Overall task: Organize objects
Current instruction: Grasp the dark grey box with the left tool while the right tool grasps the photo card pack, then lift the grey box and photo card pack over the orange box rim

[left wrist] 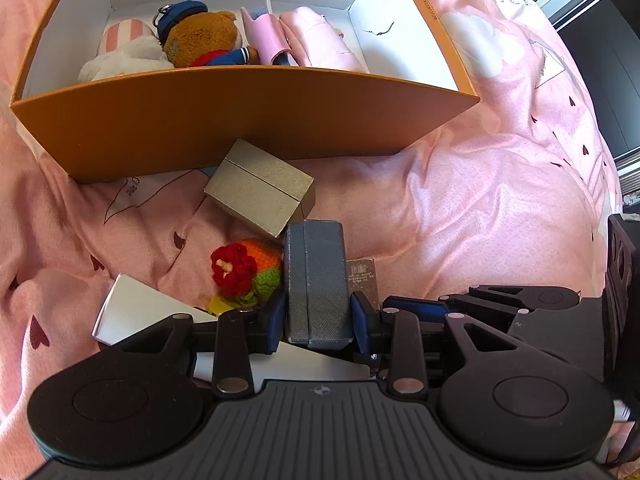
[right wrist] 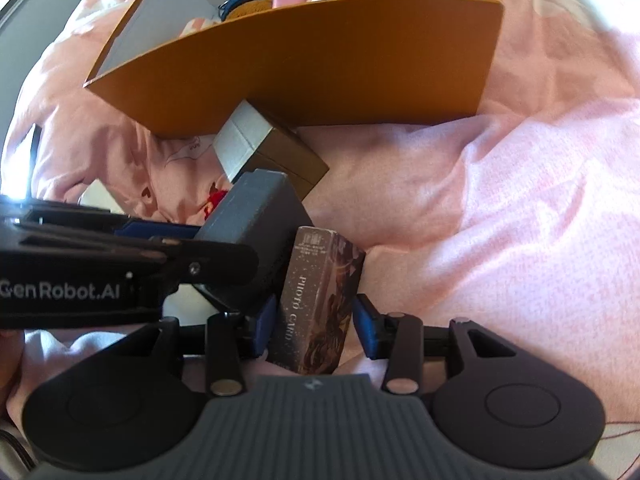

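**A:** Since both small boxes are to go into the orange box [left wrist: 240, 128], each is clamped across its narrow sides. The grey case [left wrist: 318, 280] is gripped by the left gripper [left wrist: 320, 316], its blue pads pressed against both textured flanks, so that it can be carried upright. Is the same seen on the other side?

**B:** Much the same. The photo card box [right wrist: 316, 300] is held between the pads of the right gripper [right wrist: 314, 324], standing on end and tilted slightly, its glossy brown printed face turned toward the camera. Whether the right-hand pad presses fully on it cannot be told with certainty, but a grip is judged likely.

**A:** Both held boxes are kept just beside each other, low over the pink bedspread [left wrist: 480, 200], well short of the orange box's near wall.

**B:** A gold-grey carton [left wrist: 260, 188] is left lying tilted against that wall, its surface matte and finely grained. A crocheted flower [left wrist: 244, 270], soft and knotted in red, orange and green, is found near the grey case, with a white paper piece [left wrist: 132, 308] beside it.

**A:** Inside the orange cardboard box, white-lined, a brown plush bear [left wrist: 204, 40], a white plush [left wrist: 120, 56] and pink padded items [left wrist: 312, 40] are already packed along the far side, so room is left in front.
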A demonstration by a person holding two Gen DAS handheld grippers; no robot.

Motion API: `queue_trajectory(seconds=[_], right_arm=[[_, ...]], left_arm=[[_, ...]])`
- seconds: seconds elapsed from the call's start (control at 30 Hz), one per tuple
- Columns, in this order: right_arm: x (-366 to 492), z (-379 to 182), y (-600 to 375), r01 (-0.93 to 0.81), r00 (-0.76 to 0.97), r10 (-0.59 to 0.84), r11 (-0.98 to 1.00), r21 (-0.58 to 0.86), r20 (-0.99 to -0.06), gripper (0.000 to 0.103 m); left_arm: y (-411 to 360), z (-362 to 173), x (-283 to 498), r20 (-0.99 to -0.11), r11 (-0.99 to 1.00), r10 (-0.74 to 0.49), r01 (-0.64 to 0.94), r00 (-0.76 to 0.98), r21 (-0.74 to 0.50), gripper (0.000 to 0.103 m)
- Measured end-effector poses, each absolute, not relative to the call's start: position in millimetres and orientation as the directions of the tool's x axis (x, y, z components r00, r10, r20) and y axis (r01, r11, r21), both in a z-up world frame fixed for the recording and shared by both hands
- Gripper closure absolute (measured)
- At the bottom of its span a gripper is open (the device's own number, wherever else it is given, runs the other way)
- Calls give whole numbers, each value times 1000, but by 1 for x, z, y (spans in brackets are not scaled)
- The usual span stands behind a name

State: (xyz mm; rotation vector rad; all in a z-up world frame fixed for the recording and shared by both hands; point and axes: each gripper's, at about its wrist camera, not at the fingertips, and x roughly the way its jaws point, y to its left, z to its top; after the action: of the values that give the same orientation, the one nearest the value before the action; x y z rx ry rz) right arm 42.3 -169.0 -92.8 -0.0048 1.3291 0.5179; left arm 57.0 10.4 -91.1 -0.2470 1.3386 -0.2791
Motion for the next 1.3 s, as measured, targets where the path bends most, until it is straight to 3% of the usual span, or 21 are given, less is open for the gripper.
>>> queue_trajectory(seconds=[0.23,0.87,1.3], right_arm=[[48,-109,-170,-318,77,377,887,336,-923,62],[36,-85,-195,-272,161,391,900,340,-906,77],[36,-39,-230,-203,302,417,907,369,-857,79]], left_arm=[[5,-92,59,-923,947,-322,67,212,-315,64],[2,-101,62,-914,935,-355,54,196,-352,63],[10,-52,44,-824,892,-451,134,343,-432,63]])
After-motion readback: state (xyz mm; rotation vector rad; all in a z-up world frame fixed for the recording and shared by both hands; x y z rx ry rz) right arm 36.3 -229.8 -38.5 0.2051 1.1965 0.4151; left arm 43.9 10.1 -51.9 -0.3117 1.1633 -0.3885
